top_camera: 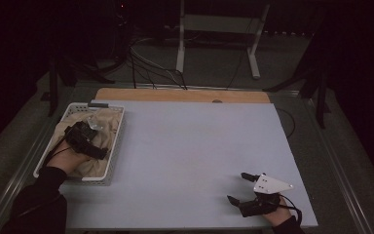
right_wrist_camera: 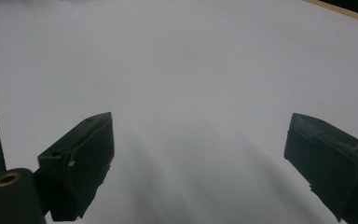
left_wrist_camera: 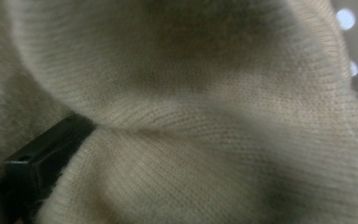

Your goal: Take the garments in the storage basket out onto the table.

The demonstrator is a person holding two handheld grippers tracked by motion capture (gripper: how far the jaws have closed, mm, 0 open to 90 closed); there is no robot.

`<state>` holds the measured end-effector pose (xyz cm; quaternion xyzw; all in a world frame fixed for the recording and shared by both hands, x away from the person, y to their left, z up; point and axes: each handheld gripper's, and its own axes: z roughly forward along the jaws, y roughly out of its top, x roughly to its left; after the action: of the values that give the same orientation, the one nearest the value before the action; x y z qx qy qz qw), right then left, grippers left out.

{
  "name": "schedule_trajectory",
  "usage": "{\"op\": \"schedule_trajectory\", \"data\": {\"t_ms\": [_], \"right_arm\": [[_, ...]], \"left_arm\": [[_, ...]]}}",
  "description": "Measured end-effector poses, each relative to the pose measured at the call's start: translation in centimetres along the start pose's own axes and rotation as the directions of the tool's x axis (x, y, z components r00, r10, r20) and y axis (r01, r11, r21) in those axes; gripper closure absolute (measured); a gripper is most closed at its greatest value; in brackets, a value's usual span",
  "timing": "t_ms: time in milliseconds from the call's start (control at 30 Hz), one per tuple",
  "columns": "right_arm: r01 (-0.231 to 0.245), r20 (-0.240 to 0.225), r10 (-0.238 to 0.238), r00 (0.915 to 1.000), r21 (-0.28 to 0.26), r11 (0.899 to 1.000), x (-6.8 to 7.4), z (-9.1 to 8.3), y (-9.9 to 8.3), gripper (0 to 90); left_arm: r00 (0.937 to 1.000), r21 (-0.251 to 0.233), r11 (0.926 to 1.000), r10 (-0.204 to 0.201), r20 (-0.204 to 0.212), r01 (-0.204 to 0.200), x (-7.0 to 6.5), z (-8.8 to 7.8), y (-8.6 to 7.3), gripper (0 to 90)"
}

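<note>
the beige knitted garment point(top_camera: 97, 134) lies bunched in the white perforated basket point(top_camera: 117, 141) at about 9 o'clock on the pale table sheet point(top_camera: 195, 146), hard against the table's left edge. the left gripper point(top_camera: 90, 127) is pushed down into the knit, wrist toward 7 o'clock; in the left gripper view one black jaw shows at 8 o'clock, buried in a fold of the garment point(left_wrist_camera: 205, 121), and the other is hidden, so i cannot tell whether that claw is closed on the cloth. the right gripper point(top_camera: 240, 187) rests at about 5 o'clock on the sheet, well apart from the basket, its jaws spread wide over the bare sheet point(right_wrist_camera: 191, 70) and holding nothing.
</note>
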<state>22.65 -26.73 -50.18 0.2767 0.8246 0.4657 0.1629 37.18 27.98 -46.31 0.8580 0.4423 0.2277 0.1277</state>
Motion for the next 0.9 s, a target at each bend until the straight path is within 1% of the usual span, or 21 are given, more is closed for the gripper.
{"op": "schedule_trajectory", "data": {"t_ms": [33,67,100,167,200,233,267,300,333,400,467,500,567,600,633,667,700,733,767,833,900], "right_arm": [[0.001,0.000,-0.001,1.0000,0.001,1.000,0.0,0.0,0.0,8.6],[0.001,0.001,-0.001,1.0000,0.000,1.000,0.0,0.0,0.0,8.6],[0.000,0.000,0.000,1.0000,0.000,1.000,0.0,0.0,0.0,8.6],[0.001,0.001,-0.001,1.0000,0.000,1.000,0.0,0.0,0.0,8.6],[0.000,0.002,0.000,1.0000,0.000,1.000,0.0,0.0,0.0,8.6],[-0.001,0.002,0.001,1.0000,0.001,1.000,0.0,0.0,0.0,8.6],[0.000,0.002,0.000,1.0000,0.001,1.000,0.0,0.0,0.0,8.6],[0.001,0.004,-0.001,1.0000,0.001,1.000,0.0,0.0,0.0,8.6],[-0.001,0.003,0.001,1.0000,0.000,1.000,0.0,0.0,0.0,8.7],[-0.001,0.007,0.001,1.0000,0.001,1.000,0.0,0.0,0.0,8.7],[-0.003,0.009,0.003,1.0000,0.000,1.000,0.0,0.0,0.0,8.7],[-0.004,0.010,0.004,0.9999,0.000,1.000,0.0,0.0,0.0,8.7],[-0.006,0.010,0.006,0.9999,-0.001,1.000,-0.1,0.0,0.0,8.7],[-0.006,0.011,0.006,0.9999,-0.002,1.000,-0.1,0.0,0.0,8.7],[-0.007,0.012,0.007,0.9999,-0.003,1.000,-0.1,0.0,0.0,8.7],[-0.007,0.012,0.007,0.9999,-0.003,1.000,-0.1,0.0,0.0,8.7],[-0.010,0.013,0.010,0.9999,-0.002,1.000,-0.1,0.0,0.0,8.7],[-0.014,0.014,0.014,0.9998,-0.002,1.000,-0.1,0.0,0.0,8.7],[-0.014,0.014,0.014,0.9998,-0.004,1.000,-0.1,0.0,0.0,8.7],[-0.018,0.017,0.018,0.9997,-0.006,1.000,-0.1,0.0,0.0,8.8],[-0.018,0.019,0.018,0.9997,-0.008,1.000,-0.2,0.0,0.0,8.7]], "left_arm": [[0.9999,0.012,0.9999,-0.003,-0.011,0.003,0.0,0.1,0.0,0.2],[0.9999,0.022,0.9998,0.004,-0.012,-0.004,0.0,0.2,0.0,0.2],[0.9996,0.029,0.9995,0.010,-0.025,-0.009,-0.1,0.3,0.0,0.4],[0.9991,0.041,0.9990,0.020,-0.037,-0.019,-0.3,0.3,0.1,3.6],[0.9982,0.046,0.9987,0.025,-0.055,-0.023,-0.3,0.2,0.1,5.5],[0.9972,0.046,0.9984,0.036,-0.065,-0.034,-0.4,0.1,0.1,11.8],[0.9974,0.035,0.9984,0.047,-0.056,-0.045,-0.5,-0.1,0.1,22.4],[0.9980,0.025,0.9987,0.045,-0.045,-0.044,-0.4,-0.5,-0.1,33.1],[0.9990,0.009,0.9994,0.033,-0.031,-0.033,-0.2,-0.9,-0.2,47.2],[0.9999,-0.039,0.9992,0.010,-0.003,-0.010,0.4,-1.7,-0.6,58.8],[0.9989,-0.102,0.9943,-0.026,0.039,0.030,1.1,-2.6,-1.2,63.3],[0.9976,-0.137,0.9891,-0.049,0.049,0.055,1.4,-3.0,-1.6,63.7],[0.9922,-0.200,0.9743,-0.087,0.090,0.103,2.0,-3.8,-2.3,64.7],[0.9913,-0.231,0.9663,-0.095,0.091,0.114,2.3,-4.2,-2.6,65.7],[0.9888,-0.258,0.9579,-0.102,0.109,0.127,2.5,-4.6,-2.9,66.1],[0.9888,-0.258,0.9579,-0.102,0.109,0.127,2.5,-4.6,-2.9,66.3],[0.9853,-0.304,0.9405,-0.120,0.122,0.152,2.8,-5.3,-3.3,66.3],[0.9836,-0.322,0.9328,-0.126,0.129,0.162,2.9,-5.6,-3.5,67.0],[0.9800,-0.343,0.9221,-0.135,0.146,0.178,3.1,-6.0,-3.7,67.2],[0.9750,-0.377,0.9033,-0.155,0.159,0.205,3.5,-6.7,-3.9,67.6],[0.9687,-0.411,0.8817,-0.173,0.178,0.233,3.9,-7.4,-4.1,68.0]]}}
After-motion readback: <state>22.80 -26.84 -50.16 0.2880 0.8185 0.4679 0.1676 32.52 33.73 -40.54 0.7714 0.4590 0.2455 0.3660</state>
